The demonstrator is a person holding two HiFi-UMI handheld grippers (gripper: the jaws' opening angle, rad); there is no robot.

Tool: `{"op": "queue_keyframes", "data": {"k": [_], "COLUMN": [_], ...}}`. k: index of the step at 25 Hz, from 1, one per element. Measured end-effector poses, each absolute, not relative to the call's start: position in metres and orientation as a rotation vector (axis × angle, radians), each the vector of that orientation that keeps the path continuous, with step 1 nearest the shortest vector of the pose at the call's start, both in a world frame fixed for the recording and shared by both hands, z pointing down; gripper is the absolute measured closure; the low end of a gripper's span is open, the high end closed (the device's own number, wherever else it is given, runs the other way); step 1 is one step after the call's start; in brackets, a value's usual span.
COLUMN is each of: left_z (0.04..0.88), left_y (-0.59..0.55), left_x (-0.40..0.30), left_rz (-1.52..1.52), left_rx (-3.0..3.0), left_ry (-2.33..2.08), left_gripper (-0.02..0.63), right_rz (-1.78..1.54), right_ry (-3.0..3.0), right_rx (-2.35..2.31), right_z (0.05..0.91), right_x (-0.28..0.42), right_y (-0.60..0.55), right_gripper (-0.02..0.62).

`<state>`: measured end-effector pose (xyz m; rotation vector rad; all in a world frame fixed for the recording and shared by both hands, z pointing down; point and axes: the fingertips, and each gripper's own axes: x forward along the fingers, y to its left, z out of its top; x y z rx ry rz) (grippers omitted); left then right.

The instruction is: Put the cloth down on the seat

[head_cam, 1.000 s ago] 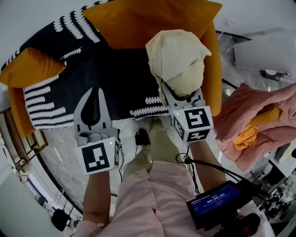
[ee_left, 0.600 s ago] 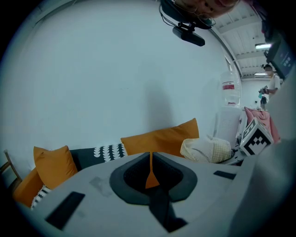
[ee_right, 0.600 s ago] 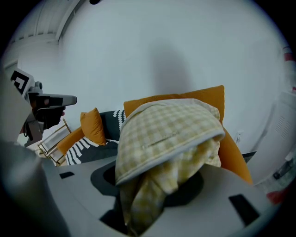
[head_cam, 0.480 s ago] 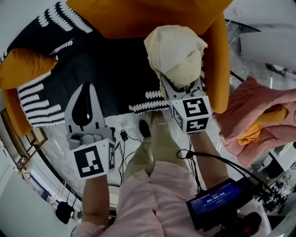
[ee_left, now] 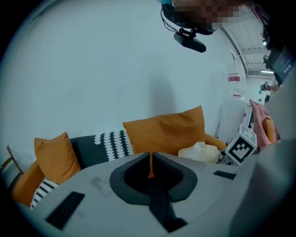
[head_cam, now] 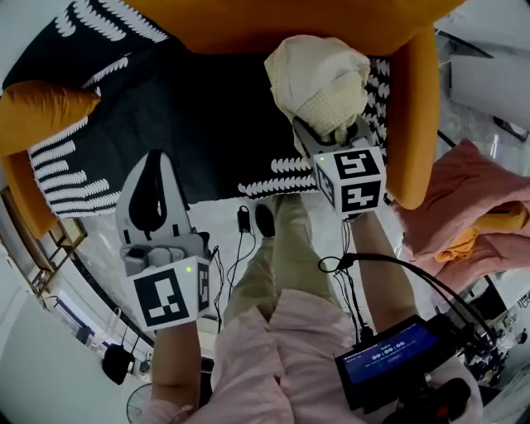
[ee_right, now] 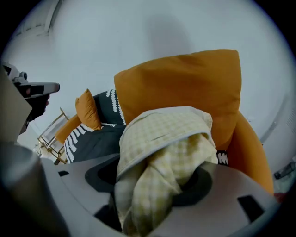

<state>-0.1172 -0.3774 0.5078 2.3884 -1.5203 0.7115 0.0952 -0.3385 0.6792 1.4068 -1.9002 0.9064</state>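
A pale yellow checked cloth hangs bunched from my right gripper, which is shut on it above the right end of the dark seat. The cloth hides the right jaws in the right gripper view. It also shows small in the left gripper view as the cloth beside the right gripper's marker cube. My left gripper is shut with nothing in it, held over the seat's front edge at the left.
The sofa has an orange back cushion, an orange right arm and an orange cushion at the left. A pink and orange cloth pile lies to the right. Cables lie on the floor by the person's legs.
Both grippers have moved forward over the sofa. The cloth stays held in the right gripper, now further over the seat near the back cushion.
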Motion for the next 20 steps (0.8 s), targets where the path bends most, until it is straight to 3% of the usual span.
{"op": "queue_keyframes", "data": {"k": [2, 4, 14, 20], "left_z": [0.497, 0.491, 0.491, 0.471], "left_y": [-0.377, -0.375, -0.379, -0.367], "left_x": [-0.123, -0.127, -0.134, -0.13], "left_rz": [0.708, 0.705, 0.663, 0.608], "left_rx": [2.385, 2.383, 2.387, 2.426], "left_ry": [-1.527, -1.531, -1.562, -1.588], "left_gripper": [0.58, 0.58, 0.58, 0.58], "right_rz": [0.932, 0.925, 0.814, 0.719], "right_ry": [-1.875, -1.856, -1.893, -1.949], "right_rx": [1.37, 1.364, 1.409, 1.477], "right_z": [0.676, 0.672, 0.649, 0.607], "right_x": [0.091, 0.092, 0.09, 0.089], "right_y": [-0.34, -0.34, -0.349, -0.347], "right_gripper": [0.245, 0.235, 0.256, 0.306]}}
